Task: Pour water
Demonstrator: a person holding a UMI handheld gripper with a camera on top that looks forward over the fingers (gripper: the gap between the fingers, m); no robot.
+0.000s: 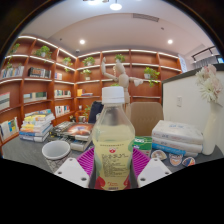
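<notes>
A clear plastic bottle (112, 140) with a white cap and a pale yellowish label stands upright between my fingers, raised in front of the table. My gripper (112, 165) is shut on the bottle, both magenta pads (87, 160) pressing its lower sides. A white cup (56, 153) with a dark red rim stands on the table ahead and to the left of the bottle, apart from it. The bottle's base is hidden between the fingers.
Stacked books and boxes (38, 125) lie at the left of the table. A white tissue pack (178, 134) and small items sit at the right. Wooden bookshelves (40, 85) with plants line the back walls. A white cabinet (190, 100) with flowers stands at right.
</notes>
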